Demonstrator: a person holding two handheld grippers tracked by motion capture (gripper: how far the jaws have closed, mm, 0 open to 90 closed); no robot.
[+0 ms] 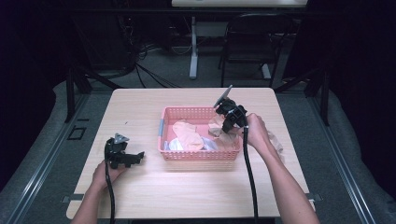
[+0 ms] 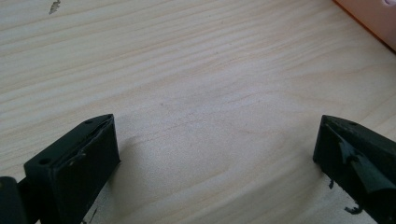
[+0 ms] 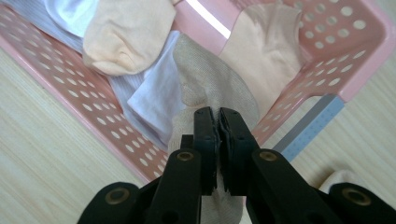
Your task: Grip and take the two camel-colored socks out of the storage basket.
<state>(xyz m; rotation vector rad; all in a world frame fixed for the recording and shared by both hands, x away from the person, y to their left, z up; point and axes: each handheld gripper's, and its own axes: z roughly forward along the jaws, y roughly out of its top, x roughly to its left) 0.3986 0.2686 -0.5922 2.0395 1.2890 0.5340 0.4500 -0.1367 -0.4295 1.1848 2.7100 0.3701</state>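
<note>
1. Table (image 1: 187, 196): pale wood, a person's forearms entering from the near edge.
2. Basket (image 1: 201, 155): pink perforated plastic, centre of the table, slightly right. A grey strip marks one corner, seen in the right gripper view.
3. Contents of the basket: several socks lying loose, among them a peach sock (image 3: 126, 35), a white sock (image 3: 154, 93) and another pale one against the far wall. None sorted or paired.
4. Right gripper (image 3: 218, 114): jaws clenched tight on a beige sock (image 3: 210, 79), gripping a fold of the fabric. In the high view the right gripper (image 1: 229, 122) is held over the right half of the basket, the sock dangling from it above the others.
5. Left gripper (image 1: 125, 156): resting on the table near the left edge, well apart from the basket; jaws released and wide, bare wood between them.
6. One more pale cloth item (image 1: 276, 142) lies on the table right of the basket, partly behind the right hand; too unclear to identify.
7. Progress, as judged: early. One sock is lifted clear of the pile; the rest remain in the basket, and the raised sock has yet to be set anywhere.
</note>
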